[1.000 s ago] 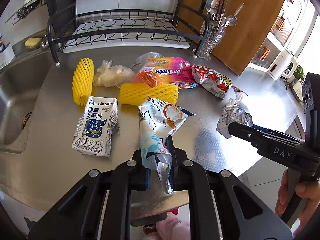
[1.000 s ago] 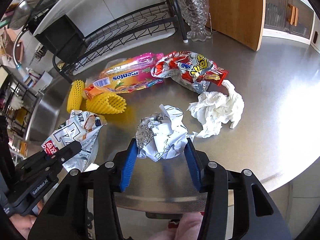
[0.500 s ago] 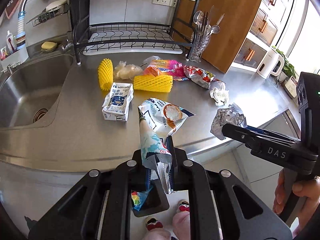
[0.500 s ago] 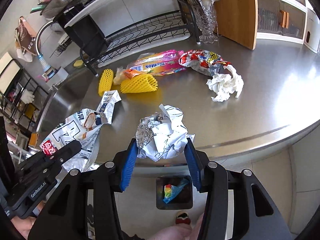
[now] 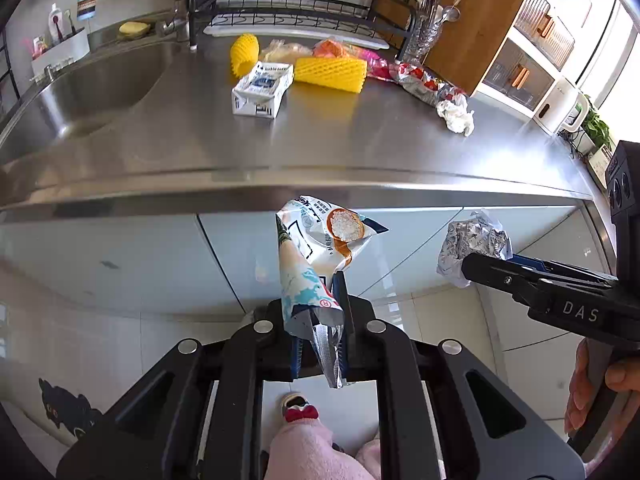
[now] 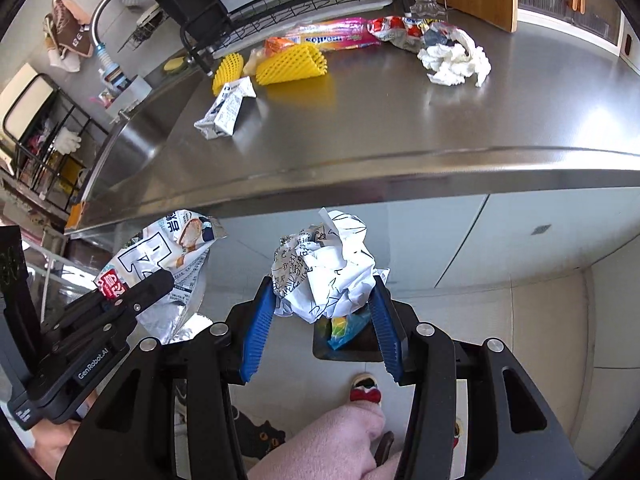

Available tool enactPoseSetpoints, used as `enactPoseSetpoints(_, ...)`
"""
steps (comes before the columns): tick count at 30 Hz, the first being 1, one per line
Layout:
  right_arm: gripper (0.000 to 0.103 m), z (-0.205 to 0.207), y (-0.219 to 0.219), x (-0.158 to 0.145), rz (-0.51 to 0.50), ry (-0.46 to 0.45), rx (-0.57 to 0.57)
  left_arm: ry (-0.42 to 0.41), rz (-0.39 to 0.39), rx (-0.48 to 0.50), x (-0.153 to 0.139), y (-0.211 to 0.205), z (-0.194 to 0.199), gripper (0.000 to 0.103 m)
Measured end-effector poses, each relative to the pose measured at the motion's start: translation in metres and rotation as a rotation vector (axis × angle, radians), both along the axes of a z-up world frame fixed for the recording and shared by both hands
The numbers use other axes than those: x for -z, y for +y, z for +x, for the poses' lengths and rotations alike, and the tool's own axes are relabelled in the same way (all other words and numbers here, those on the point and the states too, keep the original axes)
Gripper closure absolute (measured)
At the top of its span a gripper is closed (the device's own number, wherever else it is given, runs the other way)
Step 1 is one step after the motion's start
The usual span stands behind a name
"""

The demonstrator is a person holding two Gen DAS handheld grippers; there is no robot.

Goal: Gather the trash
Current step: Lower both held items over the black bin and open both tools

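My left gripper (image 5: 320, 320) is shut on a white and teal snack wrapper (image 5: 316, 248), held below the counter's front edge; the wrapper also shows in the right wrist view (image 6: 168, 256). My right gripper (image 6: 324, 308) is shut on a crumpled printed paper ball (image 6: 324, 272), seen from the left wrist view too (image 5: 472, 242). A dark trash bin (image 6: 348, 340) with a colourful wrapper inside sits on the floor just under the right gripper. On the steel counter (image 5: 320, 148) lie a milk carton (image 5: 262, 88), yellow foam nets (image 5: 330, 74), candy wrappers (image 6: 336, 36) and a white tissue (image 6: 454, 60).
A sink (image 5: 80, 92) is at the counter's left. A dish rack (image 5: 296, 12) and a glass cutlery holder (image 5: 424, 36) stand at the back. White cabinet fronts (image 5: 120, 256) are below the counter. My feet in pink trousers (image 6: 336, 432) are on the tiled floor.
Both grippers have drawn back and dropped from above the counter to below its front edge, each still holding its trash. The bin now shows under the right gripper.
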State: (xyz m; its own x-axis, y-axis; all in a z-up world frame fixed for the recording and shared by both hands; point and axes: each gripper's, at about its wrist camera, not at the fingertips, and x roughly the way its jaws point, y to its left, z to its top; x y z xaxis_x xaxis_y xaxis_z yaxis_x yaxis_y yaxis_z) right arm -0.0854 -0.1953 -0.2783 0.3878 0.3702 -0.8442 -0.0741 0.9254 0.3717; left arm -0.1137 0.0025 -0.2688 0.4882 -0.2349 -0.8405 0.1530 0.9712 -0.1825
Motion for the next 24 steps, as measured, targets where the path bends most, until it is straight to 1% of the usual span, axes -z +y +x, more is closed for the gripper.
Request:
enactPoseSetpoints(3, 0.054, -0.01, 0.004, 0.018, -0.011, 0.026, -0.032, 0.033, 0.0, -0.029, 0.022, 0.001, -0.013, 0.091)
enactPoseSetpoints(4, 0.054, -0.013, 0.005, 0.025, -0.008, 0.044, -0.035, 0.044, -0.003, -0.03, 0.029, 0.001, -0.016, 0.091)
enactPoseSetpoints(7, 0.054, -0.018, 0.01, 0.047, 0.004, 0.082, -0.039, 0.064, 0.025, -0.025, 0.053, 0.003, -0.026, 0.091)
enactPoseSetpoints(10, 0.054, -0.018, 0.019, 0.076, 0.011, 0.14, -0.041, 0.109, 0.021, -0.029, 0.081, 0.008, -0.029, 0.091)
enactPoseSetpoints(12, 0.054, -0.017, 0.023, 0.097, 0.029, 0.185, -0.027, 0.136, 0.024, -0.024, 0.099, 0.012, -0.029, 0.091)
enactPoseSetpoints(15, 0.054, -0.012, 0.029, 0.126, 0.042, 0.22, 0.006, 0.181, 0.038, 0.001, 0.128, 0.014, -0.025, 0.091)
enactPoseSetpoints(16, 0.054, -0.01, 0.03, 0.135, 0.06, 0.229, 0.016, 0.194, 0.035, 0.006, 0.138, 0.016, -0.023, 0.091)
enactPoseSetpoints(19, 0.054, -0.001, 0.035, 0.164, 0.062, 0.278, 0.048, 0.226, 0.023, 0.018, 0.165, 0.018, -0.016, 0.091)
enactPoseSetpoints(21, 0.054, 0.006, 0.039, 0.183, 0.083, 0.313, 0.065, 0.244, 0.024, 0.027, 0.183, 0.019, -0.01, 0.091)
enactPoseSetpoints(24, 0.054, 0.016, 0.046, 0.211, 0.073, 0.36, 0.074, 0.279, 0.032, 0.034, 0.212, 0.019, 0.0, 0.091)
